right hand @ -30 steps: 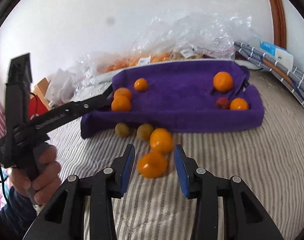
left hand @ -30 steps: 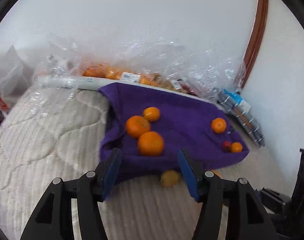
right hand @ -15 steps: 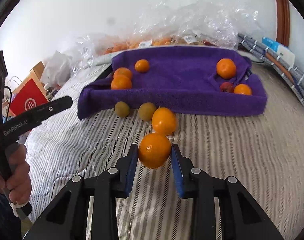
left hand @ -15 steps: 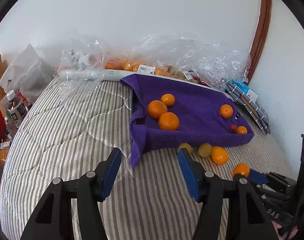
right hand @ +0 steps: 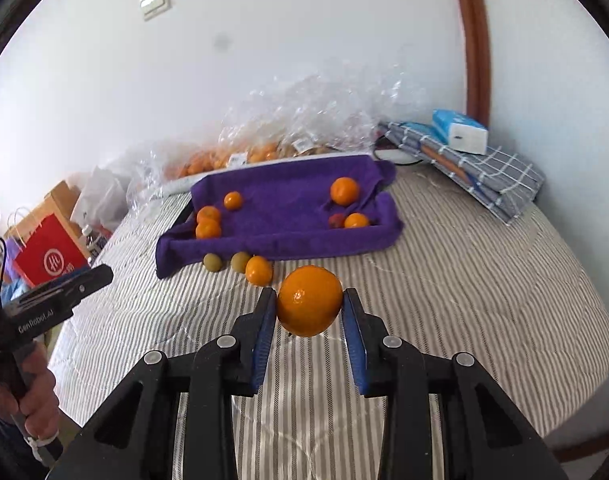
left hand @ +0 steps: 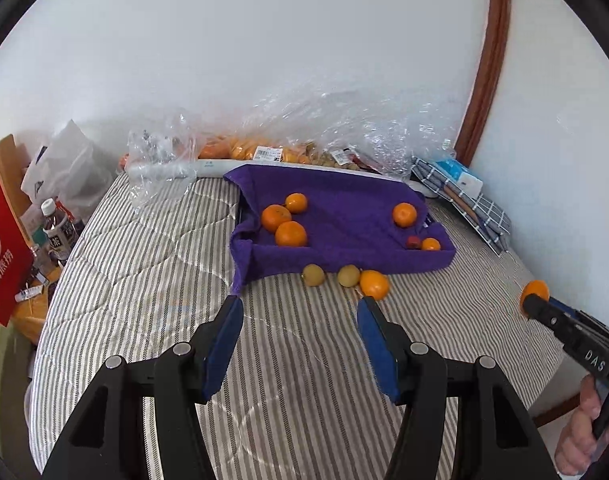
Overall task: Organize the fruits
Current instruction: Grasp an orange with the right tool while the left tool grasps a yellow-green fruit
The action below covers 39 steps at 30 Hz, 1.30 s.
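Jaws of your right gripper [right hand: 309, 312] are clamped on an orange [right hand: 310, 300], one blue pad against each side, and the fruit hangs clear of the striped bed [right hand: 484, 300]. The grip sits near the fruit's widest part, which is good; a round, smooth skin can squirt out if you squeeze harder or tilt sharply, so keep the pressure as it is and keep the wrist steady.

Your left gripper [left hand: 300, 320] has its jaws about half apart with nothing between them, held above the bed short of the purple towel [left hand: 344, 216].

Judging by the task, the orange belongs on the towel with the others. Three oranges [right hand: 209, 220] sit grouped at its left end, and two more with a small red fruit [right hand: 336, 220] at its right end. Carry yours over the raised front fold, lower it until it rests on the cloth, then let go, so it does not roll. Three more fruits [right hand: 240, 264] lie on the bed just beside the towel's front edge; pass above them rather than through them.
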Tool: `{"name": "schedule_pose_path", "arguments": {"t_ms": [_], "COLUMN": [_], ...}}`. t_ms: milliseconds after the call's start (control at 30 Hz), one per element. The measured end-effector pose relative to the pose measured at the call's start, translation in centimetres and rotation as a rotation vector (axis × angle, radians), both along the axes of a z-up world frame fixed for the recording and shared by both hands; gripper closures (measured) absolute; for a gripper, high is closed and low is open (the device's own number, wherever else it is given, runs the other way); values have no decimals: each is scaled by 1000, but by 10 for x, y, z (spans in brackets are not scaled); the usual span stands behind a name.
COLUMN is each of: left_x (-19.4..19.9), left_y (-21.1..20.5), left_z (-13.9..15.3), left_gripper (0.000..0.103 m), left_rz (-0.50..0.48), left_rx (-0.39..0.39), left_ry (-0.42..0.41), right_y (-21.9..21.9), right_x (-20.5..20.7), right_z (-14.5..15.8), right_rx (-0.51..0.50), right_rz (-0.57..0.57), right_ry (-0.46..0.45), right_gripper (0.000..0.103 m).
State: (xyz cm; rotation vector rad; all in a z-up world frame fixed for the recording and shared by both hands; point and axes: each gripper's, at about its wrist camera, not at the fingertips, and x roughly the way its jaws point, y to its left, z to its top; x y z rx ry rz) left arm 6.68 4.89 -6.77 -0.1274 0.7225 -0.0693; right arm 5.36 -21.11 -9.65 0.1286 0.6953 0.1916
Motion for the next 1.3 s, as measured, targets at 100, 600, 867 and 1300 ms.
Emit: {"name": "schedule_pose_path", "arguments": {"t_ms": [100,600,867,1300], "left_x": [-2,40,65,100], "left_y": [0,22,28,-2], "left_z": [3,-10,-18,-50], "left_gripper": [46,46,46,50], "left_rz": [-20,-95,-127,-69], "left_rx": [2,6,-7,-9], "left_ry": [7,104,125,135], "right_y": [-7,-14,-5,-21], "right_x": [-11,-7,-7,21], "right_z": [9,19,32,12], "right_rx": [5,-7,-16,-43], "right_rz": [-44,-153,-188,-144], "right_ry": [-12,7,-20,56], "right_gripper": [70,70,70,70]}}
